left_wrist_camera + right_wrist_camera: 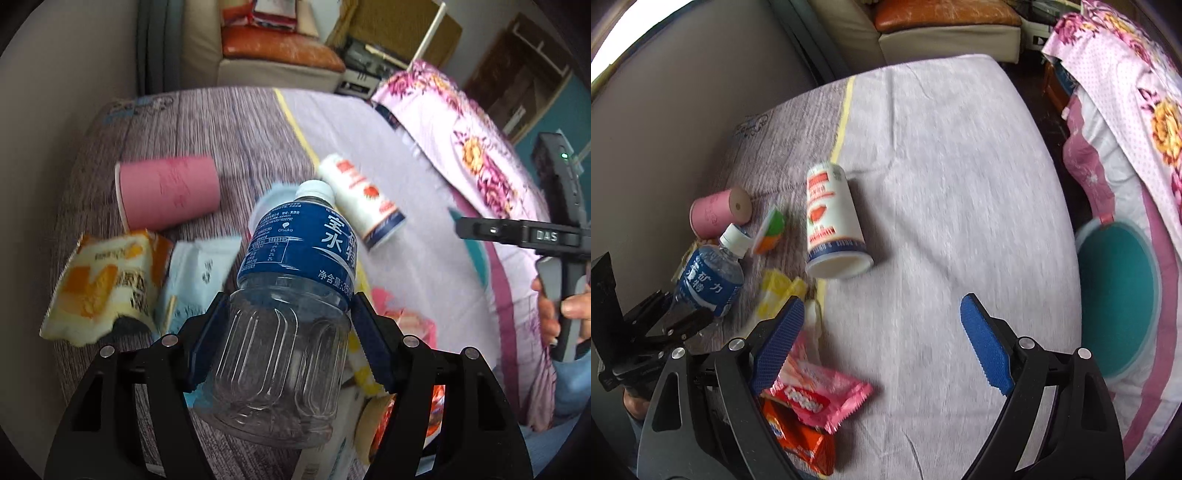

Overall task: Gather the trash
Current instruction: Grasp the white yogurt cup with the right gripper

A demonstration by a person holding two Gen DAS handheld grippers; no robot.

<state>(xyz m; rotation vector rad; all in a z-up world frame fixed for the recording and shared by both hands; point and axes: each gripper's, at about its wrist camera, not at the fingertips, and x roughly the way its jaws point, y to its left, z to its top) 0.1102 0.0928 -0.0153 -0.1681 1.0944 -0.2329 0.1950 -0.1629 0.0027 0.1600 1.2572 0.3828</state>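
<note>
Left gripper (pixel 290 325) jaws clamping water bottle (pixel 291 295), lifting above bed (pixel 942 166) litter. Right gripper (pixel 882 347) jaws gaping wide, empty, hovering over bare grey sheet. Right view alone showing teal bin (pixel 1123 295) past bed edge.

**Two wrist cams, both over the bed**

Left wrist cam looks fwd along its fingers, v. close to the water bottle (pixel 291 295) filling centre; right gripper (pixel 517 236) at 3 o'clock. Right wrist cam sits higher, looking down on the mattress (pixel 942 184). Shared: bottle (pixel 709 277) at 9 o'clock, white can (pixel 831 218), pink cup (pixel 716 216).
</note>
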